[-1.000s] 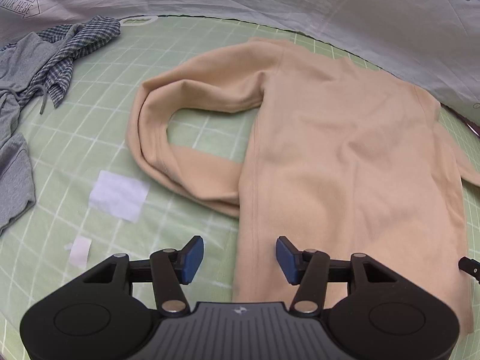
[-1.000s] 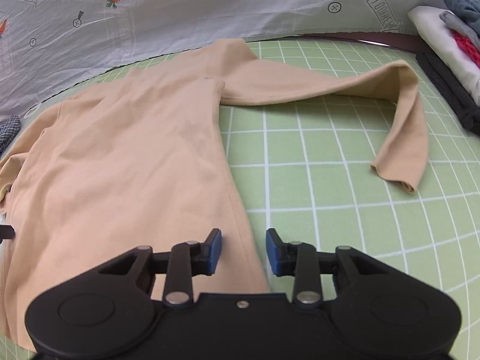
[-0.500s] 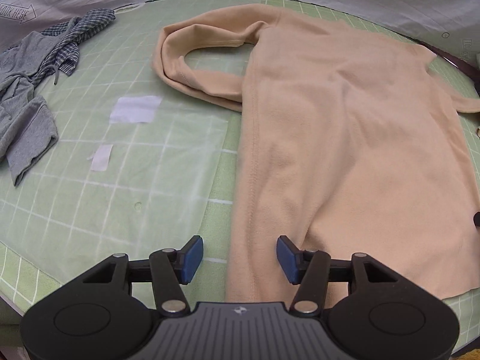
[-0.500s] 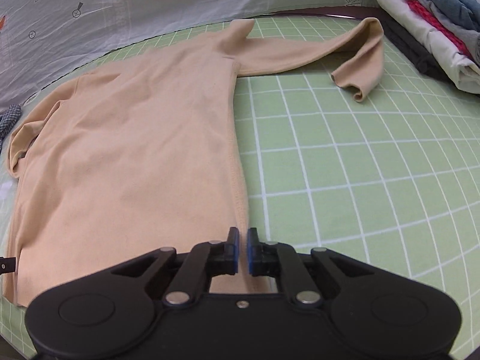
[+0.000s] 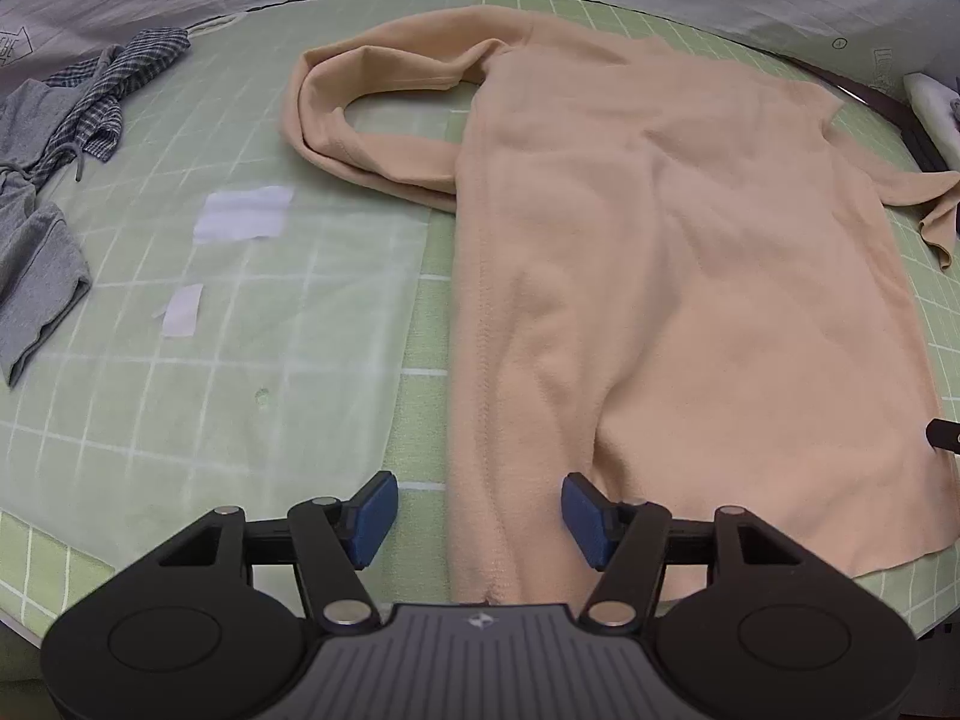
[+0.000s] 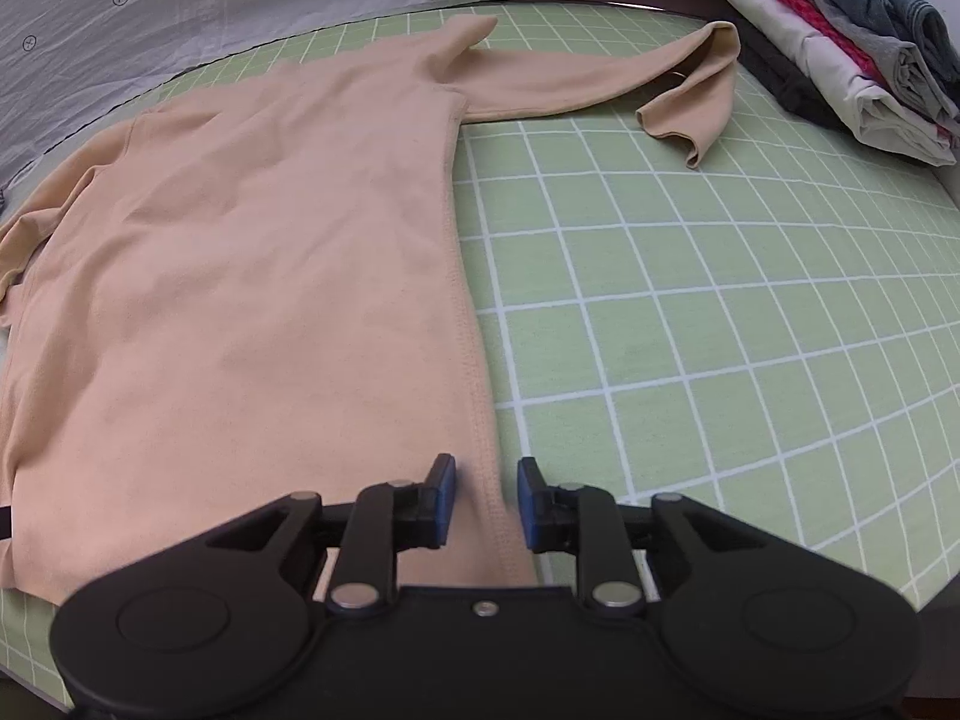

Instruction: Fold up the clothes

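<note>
right gripper (image 6: pixel 483 501) jaws reopening over shirt (image 6: pixel 240 276) hem | left gripper (image 5: pixel 478 519) jaws widening

Tabletop (image 6: pixel 720 312) covered by green grid mat; beige long-sleeved shirt (image 5: pixel 690 252) spread flat ahead of left hand-held gripper (image 5: pixel 478 519), grey and checked clothes (image 5: pixel 54 180) far left, folded stack (image 6: pixel 852 42) far right.

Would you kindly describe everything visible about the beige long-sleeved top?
The beige long-sleeved top is a soft, plain knit, spread nearly flat on the green grid mat with shallow wrinkles. One sleeve loops back toward the body; the other sleeve stretches out, cuff doubled over. Stitched side seams run to the hem, each between the fingers of an opening gripper, the left gripper and right gripper, unpinched.
</note>
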The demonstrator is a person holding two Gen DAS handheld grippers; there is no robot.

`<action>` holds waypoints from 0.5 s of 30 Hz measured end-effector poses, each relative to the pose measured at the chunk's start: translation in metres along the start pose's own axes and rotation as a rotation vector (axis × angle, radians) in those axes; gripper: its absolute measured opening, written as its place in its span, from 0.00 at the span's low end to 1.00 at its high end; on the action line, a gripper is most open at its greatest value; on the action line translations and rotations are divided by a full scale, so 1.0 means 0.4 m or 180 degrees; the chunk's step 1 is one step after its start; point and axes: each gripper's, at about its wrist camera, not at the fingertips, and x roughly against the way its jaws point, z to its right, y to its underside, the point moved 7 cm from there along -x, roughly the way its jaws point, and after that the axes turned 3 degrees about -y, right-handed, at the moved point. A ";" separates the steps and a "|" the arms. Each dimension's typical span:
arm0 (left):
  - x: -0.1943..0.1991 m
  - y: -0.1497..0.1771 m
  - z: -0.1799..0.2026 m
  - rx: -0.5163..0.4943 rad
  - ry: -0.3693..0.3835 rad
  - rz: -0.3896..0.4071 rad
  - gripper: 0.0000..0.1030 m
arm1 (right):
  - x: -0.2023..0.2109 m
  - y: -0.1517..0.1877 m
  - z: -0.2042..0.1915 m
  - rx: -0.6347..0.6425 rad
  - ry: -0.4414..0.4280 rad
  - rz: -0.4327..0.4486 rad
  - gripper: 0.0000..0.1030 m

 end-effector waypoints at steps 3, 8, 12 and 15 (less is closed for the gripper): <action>0.007 -0.001 -0.006 0.0200 -0.0028 -0.0023 0.61 | -0.001 -0.010 0.024 -0.0045 -0.0081 0.0001 0.48; 0.051 -0.039 0.013 0.0606 -0.0242 0.0203 0.71 | -0.011 -0.088 0.105 -0.0066 -0.0076 0.0213 0.82; 0.078 -0.078 0.093 0.0739 -0.0334 0.0432 0.80 | -0.031 -0.186 0.203 -0.0034 -0.0005 0.0389 0.94; 0.057 -0.085 0.183 0.0686 -0.0357 0.0429 0.80 | -0.058 -0.236 0.269 0.0009 -0.0025 0.0440 0.95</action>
